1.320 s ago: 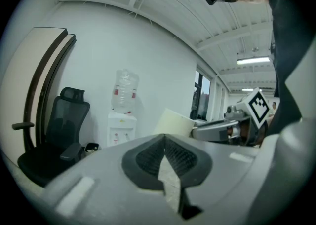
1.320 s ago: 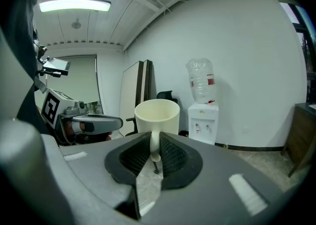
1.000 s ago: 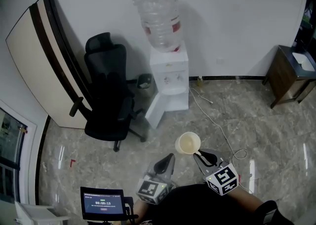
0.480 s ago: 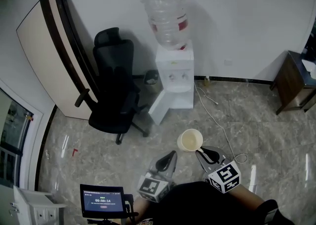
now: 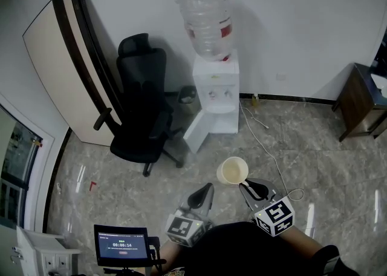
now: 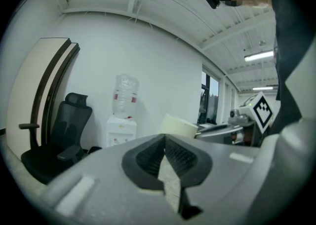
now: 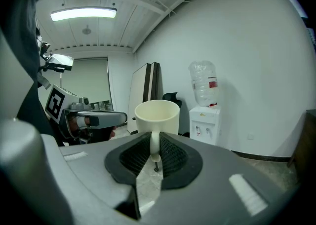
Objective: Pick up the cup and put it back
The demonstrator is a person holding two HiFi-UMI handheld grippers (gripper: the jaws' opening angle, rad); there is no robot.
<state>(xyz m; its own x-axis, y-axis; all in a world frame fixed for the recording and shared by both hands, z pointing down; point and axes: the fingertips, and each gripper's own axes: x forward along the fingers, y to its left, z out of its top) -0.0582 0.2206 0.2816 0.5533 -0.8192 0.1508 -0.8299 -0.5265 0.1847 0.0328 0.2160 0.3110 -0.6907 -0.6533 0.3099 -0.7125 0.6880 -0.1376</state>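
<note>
Head view, marble floor [image 5: 329,163], right gripper [image 5: 247,184], jaws pinching cup [image 5: 232,170], left gripper [image 5: 204,191], jaws together.

1. cup [image 7: 157,115]: your right gripper [image 7: 154,156] is clamped on the handle, and the pads cover the handle's lower end. You cannot tell whether it holds liquid.
2. side table [image 5: 361,102], head view, 3 o'clock: cut off by the edge.
3. white cabinet [image 5: 37,258], 8 o'clock: only a corner shows.
4. tablet [image 5: 121,244], 7 o'clock: print too small to read.
5. Your hands, 6 o'clock: hidden under your dark top [image 5: 242,250].
</note>
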